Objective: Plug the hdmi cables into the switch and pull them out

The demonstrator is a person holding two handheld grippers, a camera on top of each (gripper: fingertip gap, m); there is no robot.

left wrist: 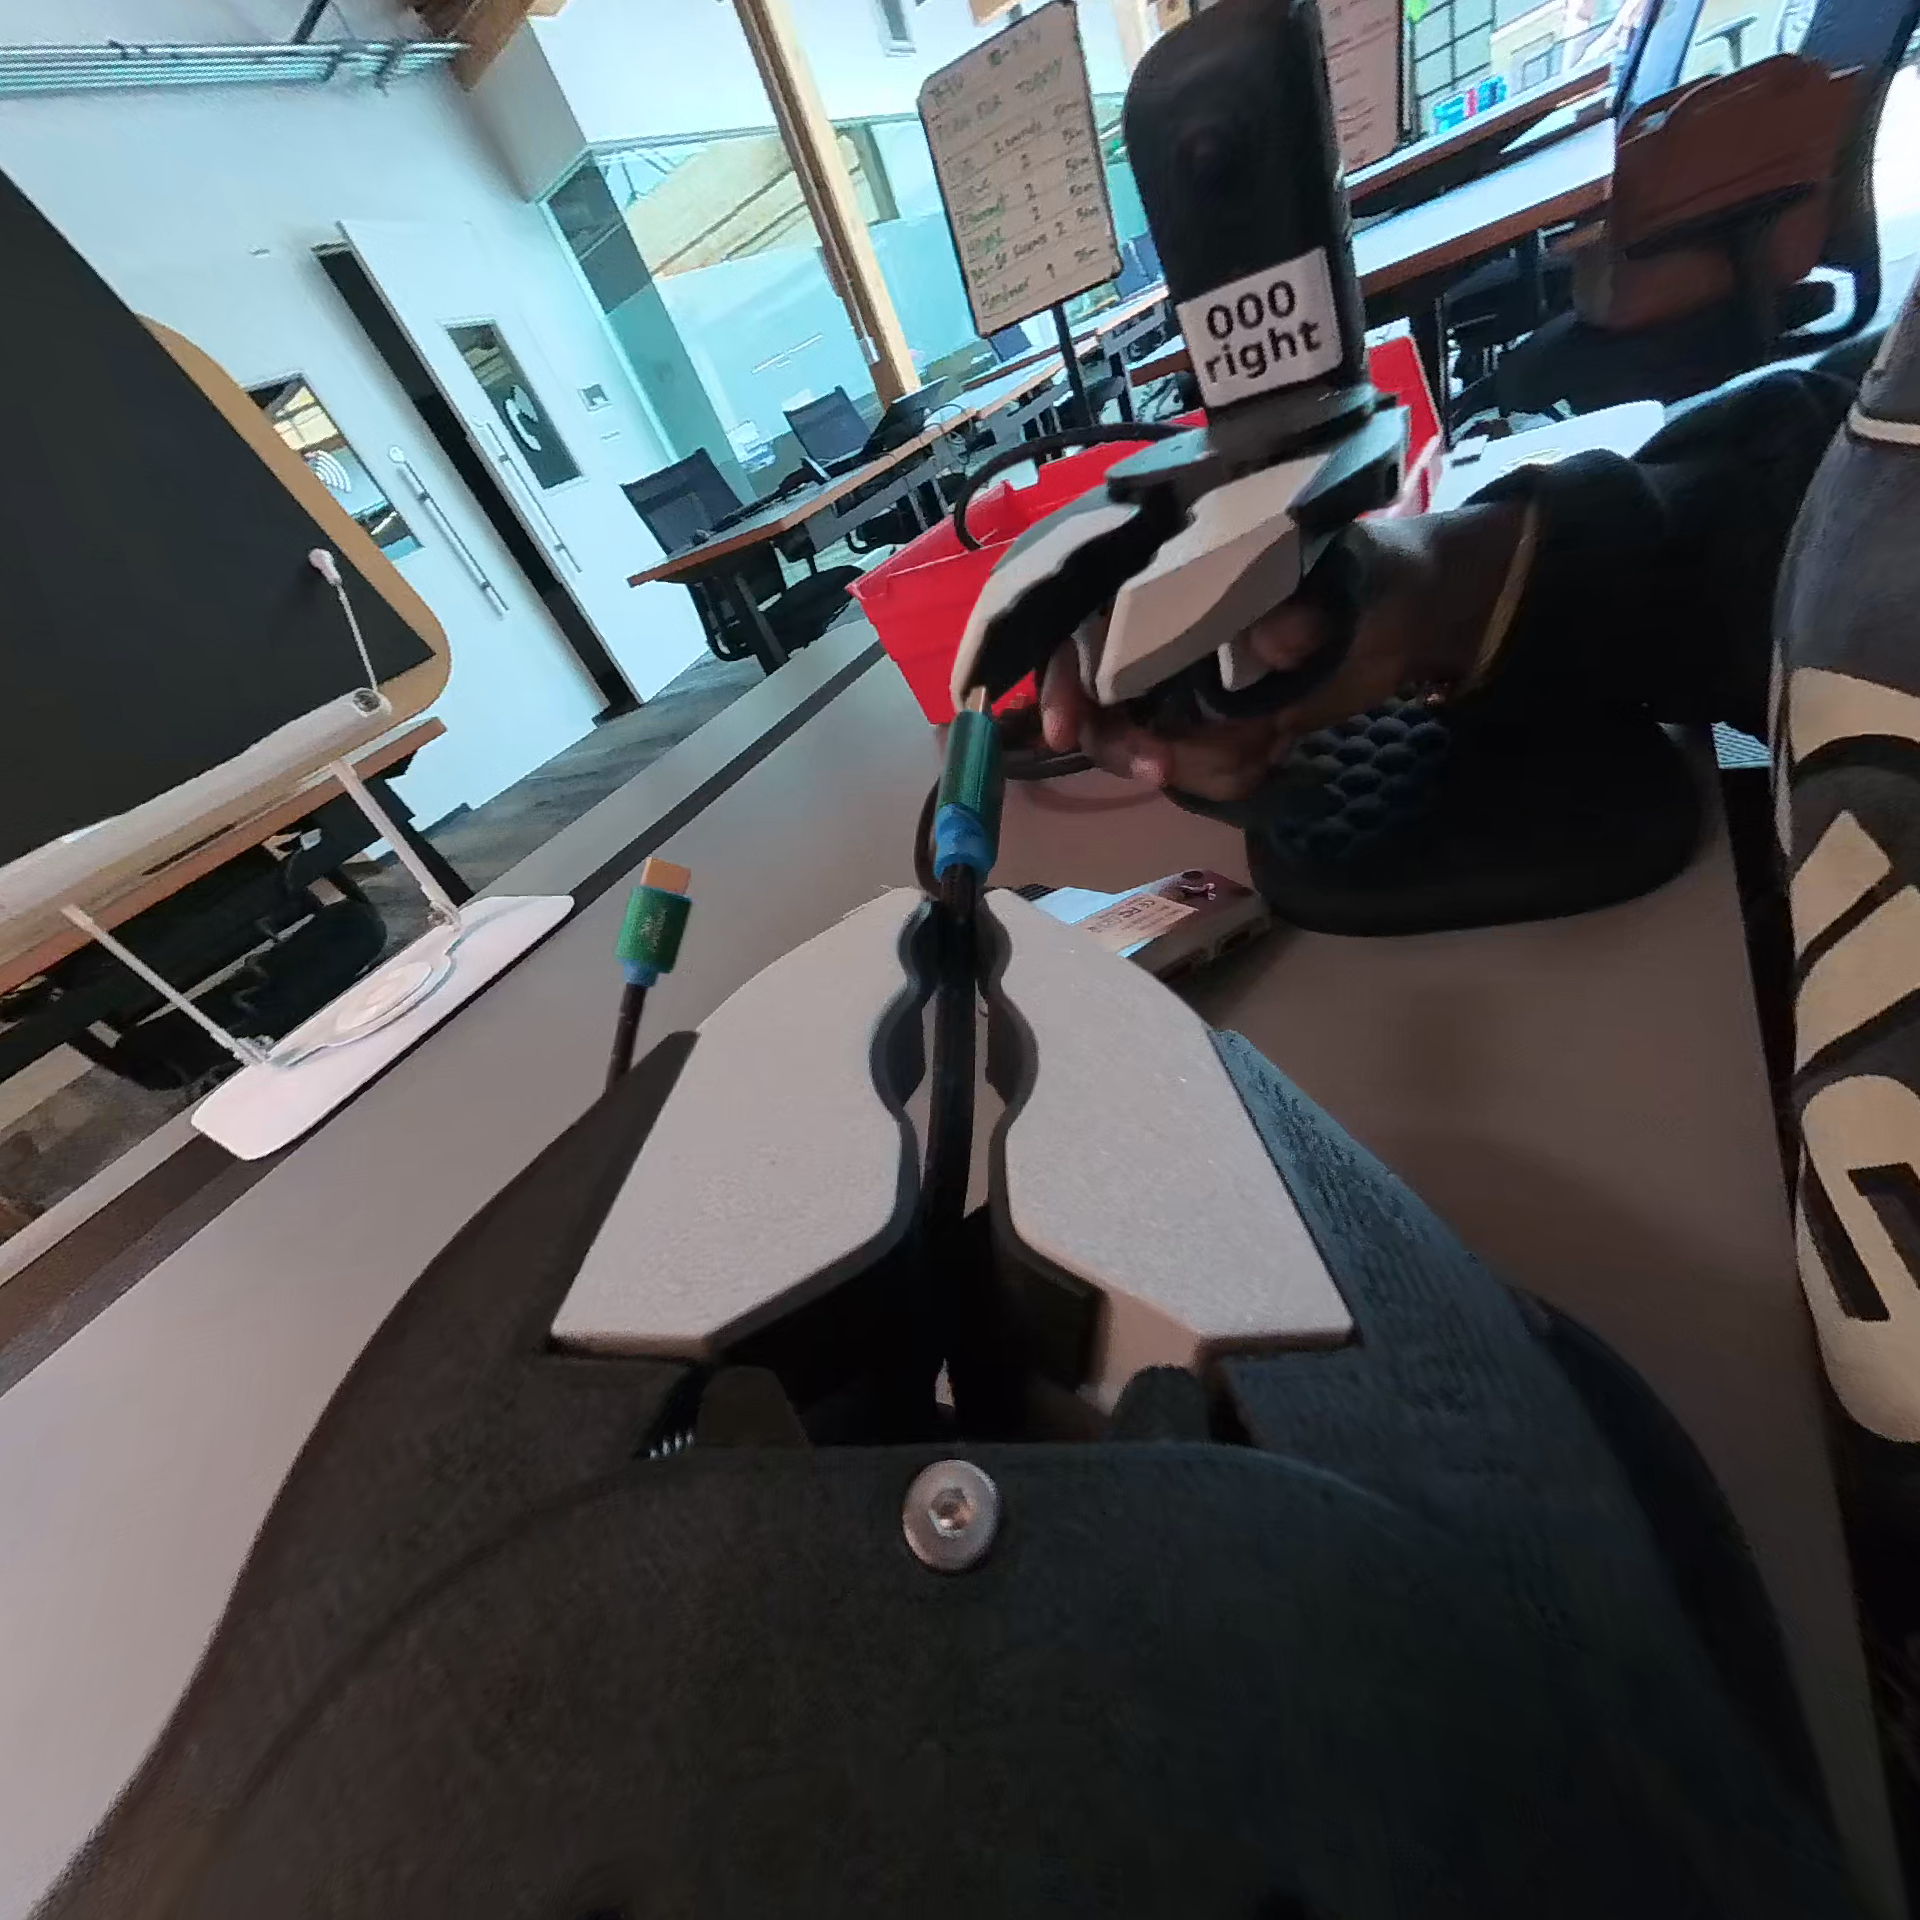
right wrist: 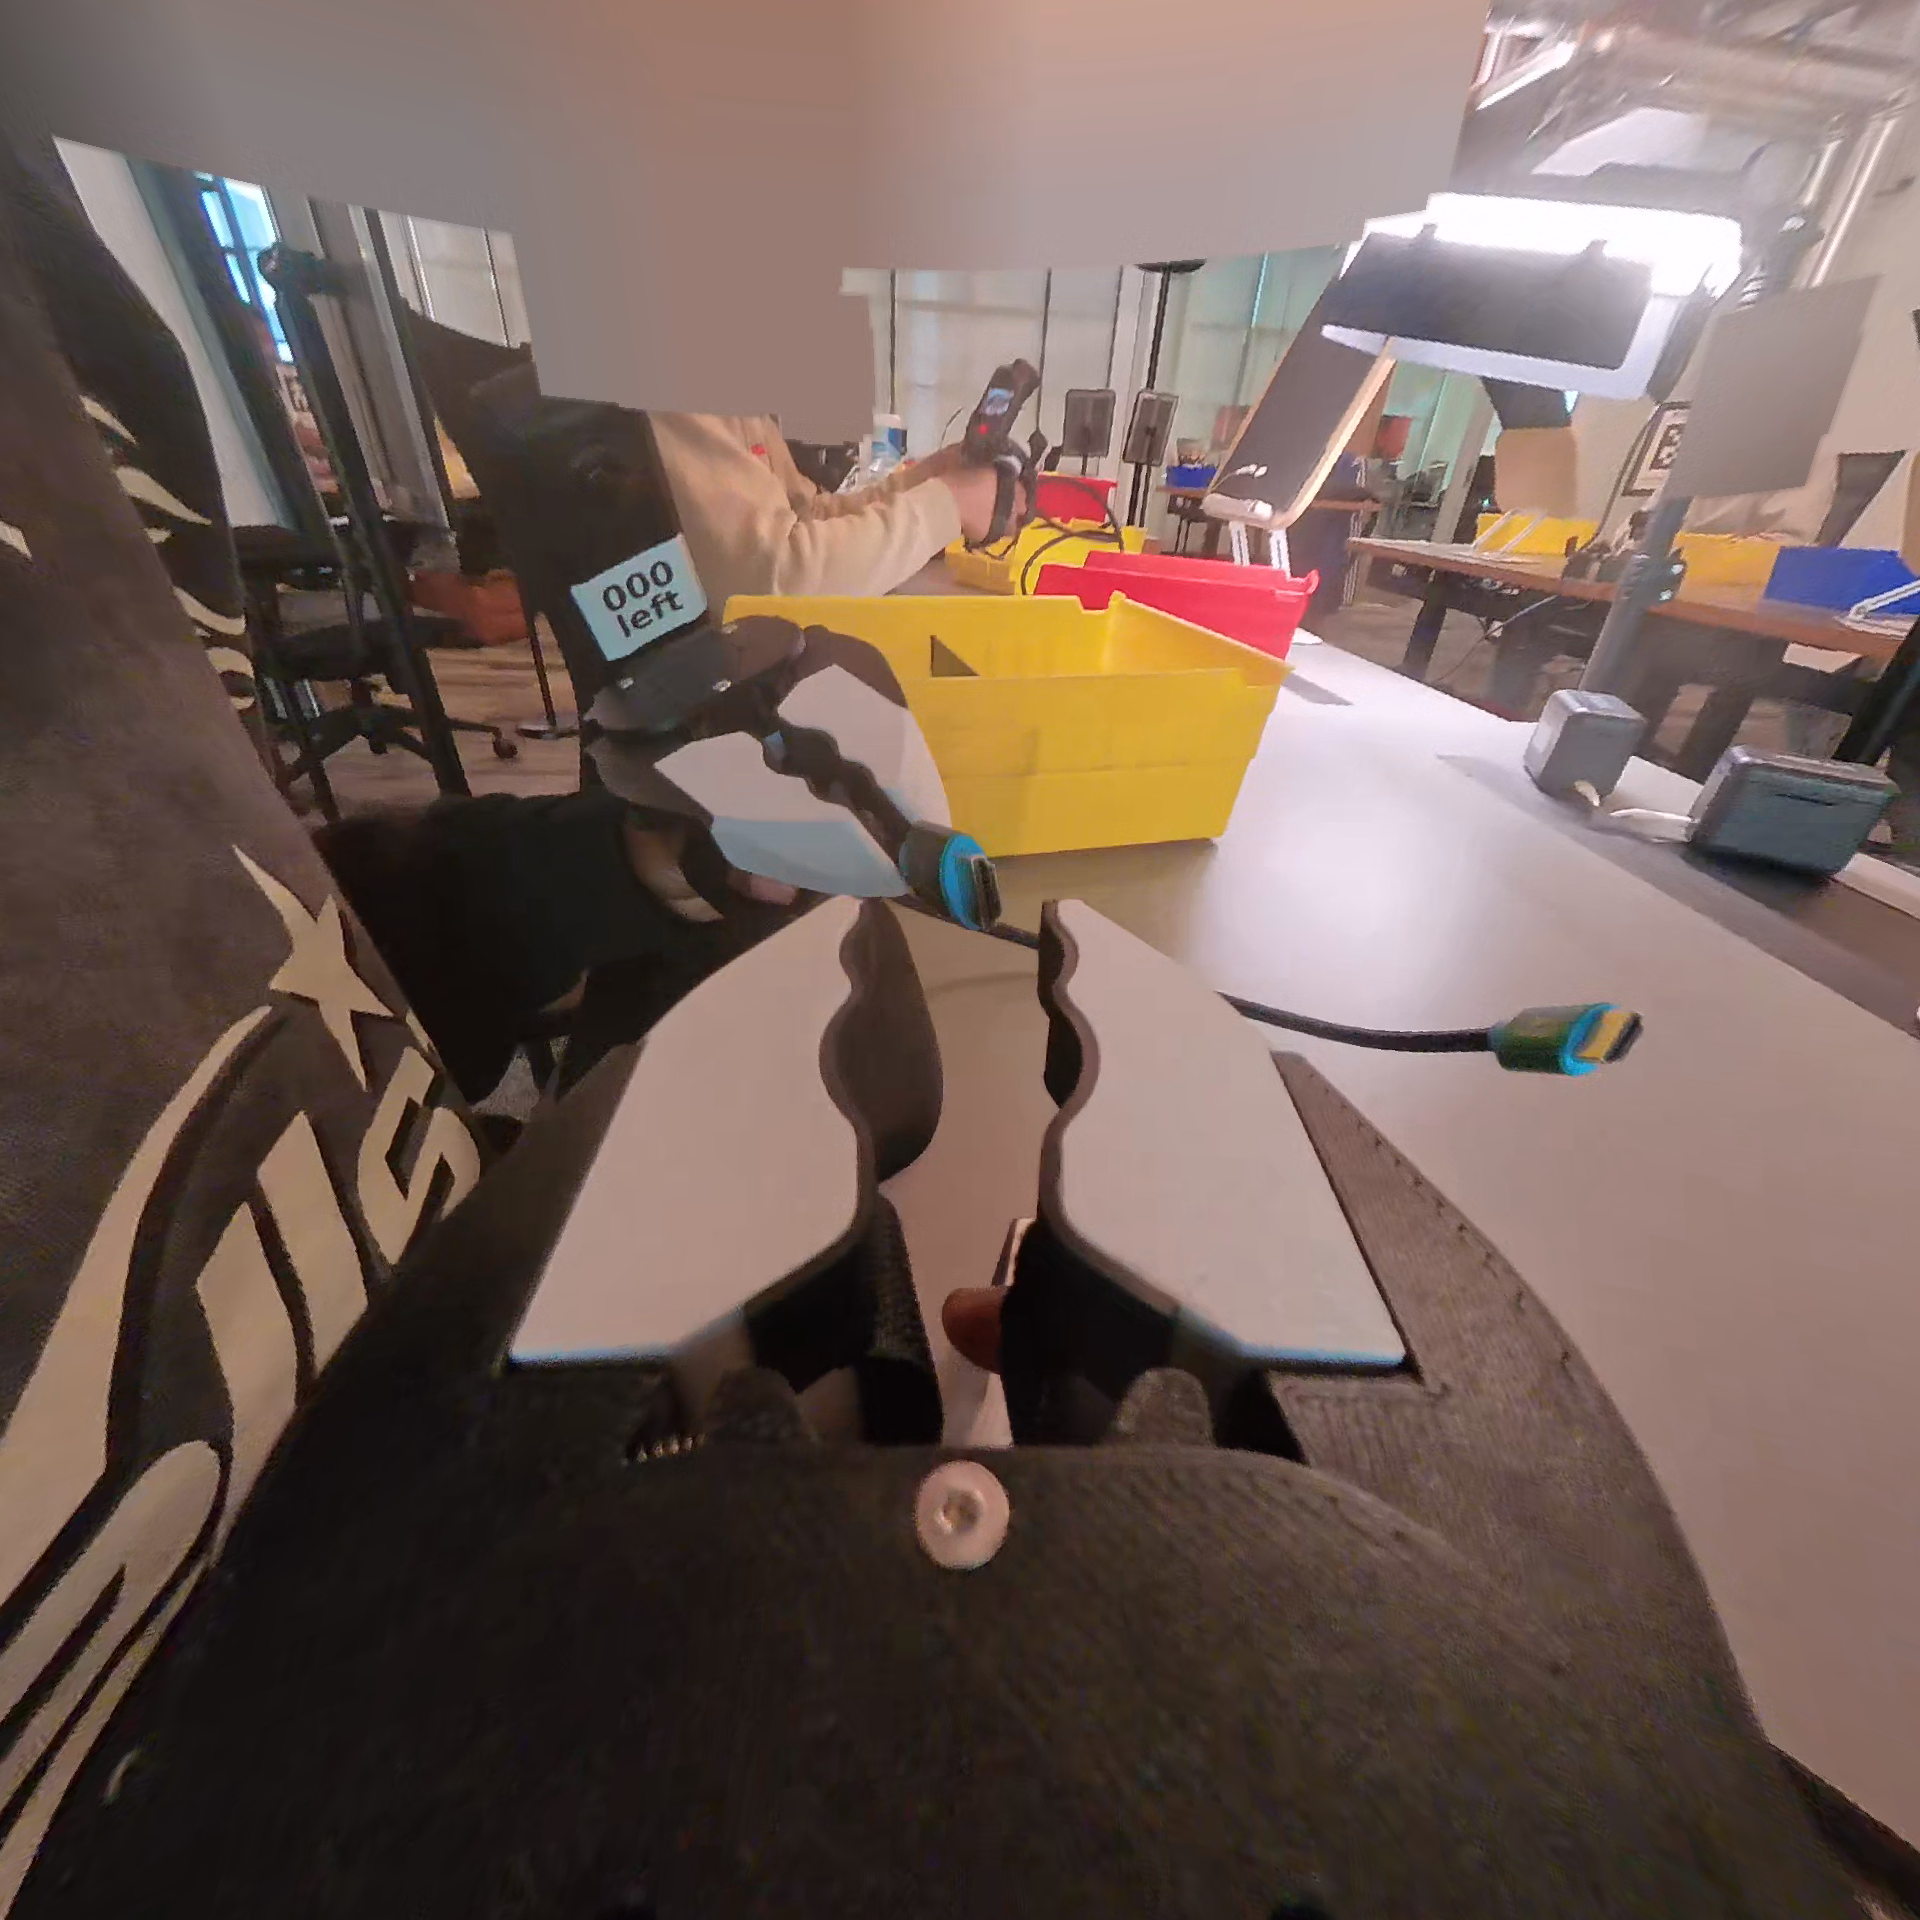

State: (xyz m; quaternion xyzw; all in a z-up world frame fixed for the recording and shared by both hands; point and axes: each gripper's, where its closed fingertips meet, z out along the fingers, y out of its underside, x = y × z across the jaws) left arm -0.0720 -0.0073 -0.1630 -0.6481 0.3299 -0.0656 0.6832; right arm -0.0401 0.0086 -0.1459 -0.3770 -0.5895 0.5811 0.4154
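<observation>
Two cables are in play on a long grey table, and neither plug sits in any port. Largest nearby are a yellow bin and a red bin, well apart from the work. The switch looks to be the small flat box lying just beyond the left hand-held gripper, partly hidden, so I cannot tell which ports are free.

That left hand-held gripper is closed on the first cable, pinching the cord just behind its green-and-blue plug, which stands up from the tips. The right hand-held gripper is parted, its fingers holding nothing; in the left wrist view its tips hover right by the raised plug's metal end, contact unclear. The second cable is loose, its plug lifted slightly off the table, well right of both grippers.

My reading: the task is at or near its start, or between rounds. Both insertions and both pull-outs seem left to do, beginning with steering the held plug to the switch.
</observation>
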